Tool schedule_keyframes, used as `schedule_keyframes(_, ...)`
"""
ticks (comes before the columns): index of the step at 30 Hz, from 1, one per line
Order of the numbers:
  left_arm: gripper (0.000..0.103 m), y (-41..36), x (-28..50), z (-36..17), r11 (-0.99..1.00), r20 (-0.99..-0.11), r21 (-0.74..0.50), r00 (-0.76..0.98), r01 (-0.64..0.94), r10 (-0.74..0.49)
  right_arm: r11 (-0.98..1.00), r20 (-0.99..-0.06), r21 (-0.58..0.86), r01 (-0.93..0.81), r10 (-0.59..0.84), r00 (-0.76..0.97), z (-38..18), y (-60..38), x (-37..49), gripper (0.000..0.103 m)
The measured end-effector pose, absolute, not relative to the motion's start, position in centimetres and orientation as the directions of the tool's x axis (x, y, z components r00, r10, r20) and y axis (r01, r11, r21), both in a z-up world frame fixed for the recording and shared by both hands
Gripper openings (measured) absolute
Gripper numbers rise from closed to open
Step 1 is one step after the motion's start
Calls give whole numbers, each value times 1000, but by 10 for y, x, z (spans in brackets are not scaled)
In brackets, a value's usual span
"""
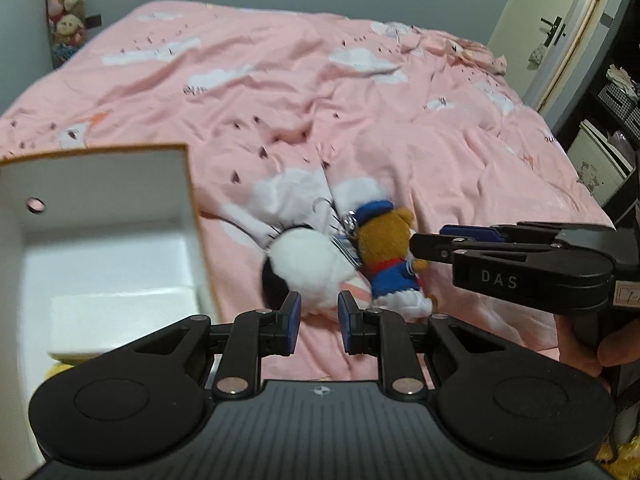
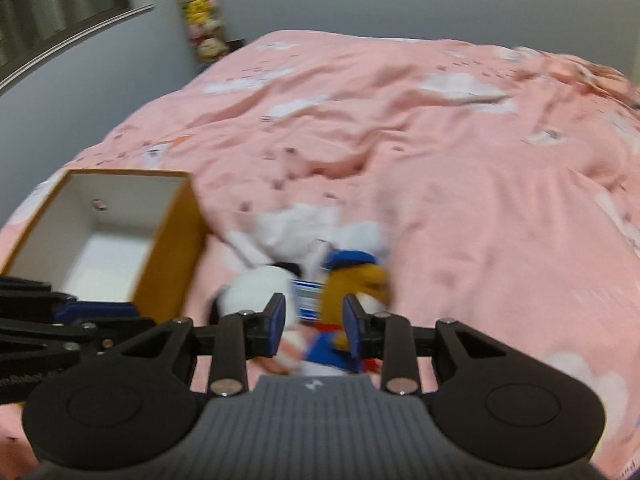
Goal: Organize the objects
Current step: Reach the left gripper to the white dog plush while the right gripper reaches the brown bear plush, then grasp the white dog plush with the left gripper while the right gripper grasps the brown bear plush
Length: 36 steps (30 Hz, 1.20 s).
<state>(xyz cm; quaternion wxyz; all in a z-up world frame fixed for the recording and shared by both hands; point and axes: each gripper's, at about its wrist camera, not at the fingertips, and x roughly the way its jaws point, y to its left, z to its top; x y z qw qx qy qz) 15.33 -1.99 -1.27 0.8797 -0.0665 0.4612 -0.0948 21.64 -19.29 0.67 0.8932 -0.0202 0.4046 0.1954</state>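
On the pink bed (image 1: 400, 128), a bear plush (image 1: 390, 256) and a white plush (image 1: 308, 268) lie unboxed beside the open box (image 1: 192, 216); left tongs (image 1: 319, 320) and right tongs (image 2: 314, 322), both slightly parted, hold nothing.

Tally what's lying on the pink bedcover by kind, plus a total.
Plush toys: 2, a white-and-black plush and a brown bear in blue sailor outfit
Open boxes: 1, the orange-sided box
Total: 3

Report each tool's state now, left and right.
Left tool: jaws nearly shut, a narrow gap, nothing held.
Right tool: jaws apart around the bear plush; blur hides whether the pads touch it.
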Motion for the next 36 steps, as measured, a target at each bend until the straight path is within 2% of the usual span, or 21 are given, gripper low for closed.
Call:
schedule_keyframes(10,25,-18,167,-49,952,-823,-303,497,27,-276,937,-769,164,-307,317,556,-38,-205,230,34)
schedule_keyframes(15,25,-13,173,-59,943,-825,-334,486,-3,-291,927,-768,200,-317,349,536,-50,-205,237,42)
schedule_keyframes(30,29,-21,185,-64,938,-830,-348,465,2,-308,911,-789,278,-306,398,468,-75,-205,263,49)
schedule_keyframes(32,29,-24,188,-65,933,-831,-360,458,-10,-316,911,-794,286,-296,398,460,-78,-207,265,49)
schedule_keyframes(33,30,-25,190,-66,930,-832,-368,453,-21,-319,911,-796,293,-290,401,453,-79,-208,266,44)
schedule_keyframes(36,37,-27,197,-69,913,-836,-402,437,-75,-333,906,-791,328,-266,417,447,-77,-215,267,38)
